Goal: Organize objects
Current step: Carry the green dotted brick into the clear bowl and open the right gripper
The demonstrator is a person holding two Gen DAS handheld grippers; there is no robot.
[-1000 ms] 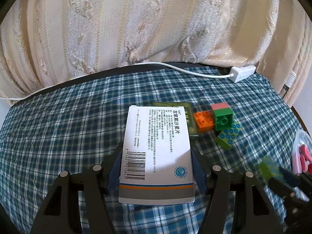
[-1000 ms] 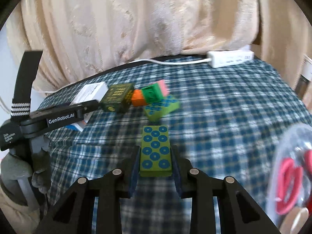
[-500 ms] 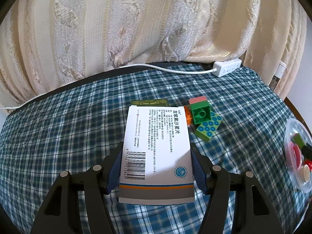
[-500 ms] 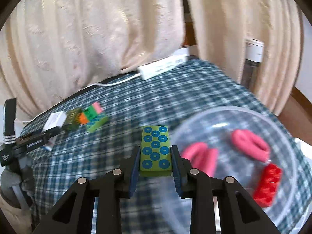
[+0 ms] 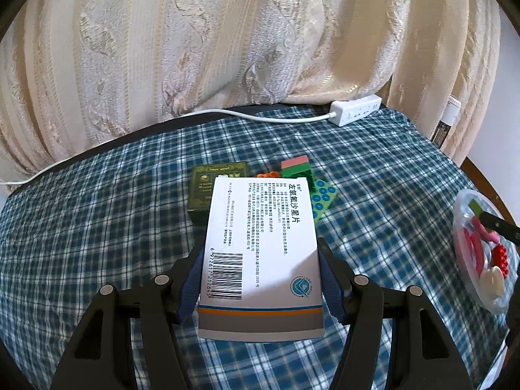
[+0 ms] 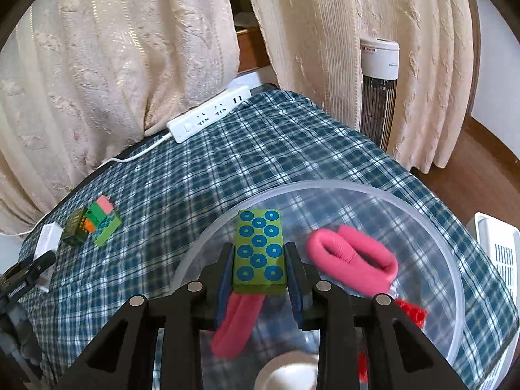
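Bowl (image 6: pixel 455 279): pink loops (image 6: pixel 354 256), red brick (image 6: pixel 412 312)

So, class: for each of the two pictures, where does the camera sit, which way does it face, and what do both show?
Left wrist: on the left gripper, angled down over the checked cloth; its fingers clamp a white medicine box.
Right wrist: on the right gripper, angled down over the clear bowl; its fingers clamp a green block.
Shared: power strip, block pile, bowl.
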